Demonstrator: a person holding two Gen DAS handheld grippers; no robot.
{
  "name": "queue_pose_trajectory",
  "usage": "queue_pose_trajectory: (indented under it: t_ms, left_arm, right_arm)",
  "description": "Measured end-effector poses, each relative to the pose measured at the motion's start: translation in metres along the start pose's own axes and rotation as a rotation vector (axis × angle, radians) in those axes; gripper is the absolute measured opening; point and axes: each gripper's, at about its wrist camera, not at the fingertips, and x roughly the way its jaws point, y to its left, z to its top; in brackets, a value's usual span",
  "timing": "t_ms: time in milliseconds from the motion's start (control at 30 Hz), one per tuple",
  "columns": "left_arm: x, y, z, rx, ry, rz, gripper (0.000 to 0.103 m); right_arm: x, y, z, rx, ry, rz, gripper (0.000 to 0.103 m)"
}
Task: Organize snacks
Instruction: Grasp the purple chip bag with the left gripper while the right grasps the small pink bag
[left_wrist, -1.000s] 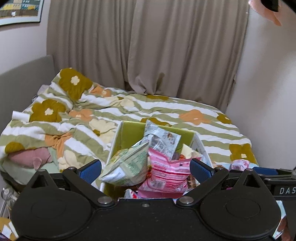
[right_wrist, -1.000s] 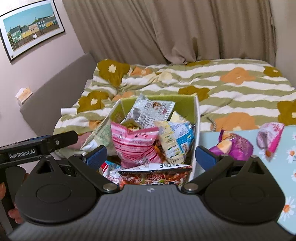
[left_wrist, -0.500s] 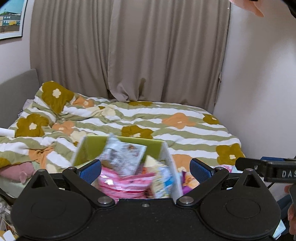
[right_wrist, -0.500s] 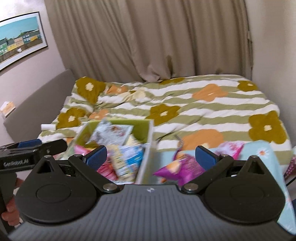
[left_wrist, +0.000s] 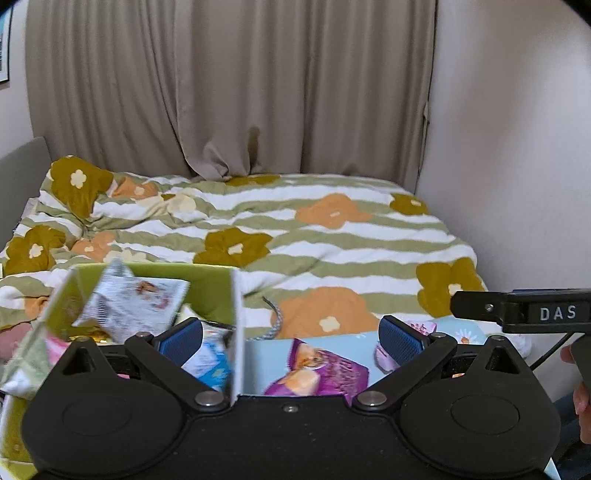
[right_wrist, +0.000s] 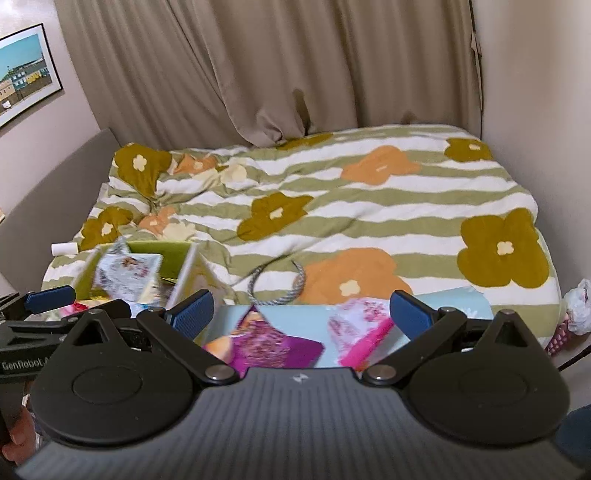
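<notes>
- Beige curtains (left_wrist: 229, 85) fill the top of both views, and under them a quilt (right_wrist: 369, 206) striped green and white with big orange and olive flowers spreads across the middle.
- Upper left of the right wrist view: a framed picture (right_wrist: 26, 70) of coloured houses hangs on the wall.
- Lower left of the left wrist view, a green box (left_wrist: 214, 291) with pale walls sits packed with snack packets; a silvery-white packet (left_wrist: 136, 306) pokes out on top, a blue-and-white one (left_wrist: 207, 360) beside the box's right wall.
- Left gripper (left_wrist: 290, 338) hangs at the bottom of its frame, blue pads spread wide, nothing between them; its left pad overlaps the box's right wall in the picture.
- Between those pads in the frame, a purple snack packet (left_wrist: 325, 373) lies flat on a light blue cloth (left_wrist: 266, 354) printed with daisies, just right of the box.
- Right gripper (right_wrist: 301, 312) is also parted wide and empty, low centre in its own view, hovering over that same cloth.
- Framed by its pads: the purple packet left of centre, and a pink-and-white packet (right_wrist: 358, 325) just to its right, both blurred.
- A grey braided loop (right_wrist: 280, 288) rests on the quilt just behind the cloth.
- Far right edge of the right wrist view, a white crumpled bag (right_wrist: 580, 306) sits off the bed's corner.
- Each view catches the other gripper's black body at its lower edge, with fingers of the holding hand.
</notes>
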Motion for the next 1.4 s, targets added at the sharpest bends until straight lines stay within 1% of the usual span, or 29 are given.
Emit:
queue_pose_trajectory:
  t_ms: [200, 367, 533, 700, 767, 900, 967, 1067, 1167, 1233, 1300, 1400]
  left_arm:
    - [0.041, -0.032, -0.002, 0.029, 0.067, 0.029, 0.103]
    - [0.075, -0.053, -0.014, 0.079, 0.138, 0.06, 0.103]
    - [0.105, -0.074, -0.031, 0.182, 0.213, 0.09, 0.103]
    - [0.133, -0.083, -0.044, 0.287, 0.254, 0.173, 0.103]
    - [0.145, -0.085, -0.047, 0.318, 0.278, 0.192, 0.103]
    - [0.169, -0.088, -0.058, 0.377, 0.367, 0.184, 0.103]
    - [0.177, -0.089, -0.065, 0.407, 0.397, 0.186, 0.103]
    - [0.182, -0.088, -0.071, 0.406, 0.413, 0.182, 0.103]
    - [0.183, -0.087, -0.076, 0.396, 0.408, 0.174, 0.099]
    - [0.179, -0.089, -0.078, 0.399, 0.393, 0.172, 0.095]
    - [0.176, -0.089, -0.078, 0.401, 0.387, 0.177, 0.088]
    - [0.172, -0.086, -0.075, 0.38, 0.379, 0.175, 0.082]
  right_arm:
    - [0.037, -0.04, 0.007, 0.006, 0.071, 0.022, 0.103]
    - [0.07, -0.066, 0.005, 0.019, 0.127, 0.038, 0.103]
    - [0.099, -0.087, -0.001, 0.038, 0.186, 0.053, 0.103]
    - [0.122, -0.099, -0.005, 0.054, 0.23, 0.078, 0.103]
    - [0.13, -0.101, -0.005, 0.055, 0.243, 0.09, 0.103]
    - [0.143, -0.104, -0.007, 0.064, 0.266, 0.108, 0.103]
    - [0.148, -0.105, -0.009, 0.07, 0.277, 0.112, 0.103]
    - [0.154, -0.107, -0.01, 0.08, 0.29, 0.124, 0.103]
    - [0.159, -0.107, -0.012, 0.082, 0.295, 0.13, 0.103]
    - [0.162, -0.106, -0.013, 0.085, 0.299, 0.135, 0.103]
    - [0.165, -0.106, -0.014, 0.089, 0.302, 0.143, 0.103]
    - [0.168, -0.104, -0.015, 0.095, 0.309, 0.153, 0.103]
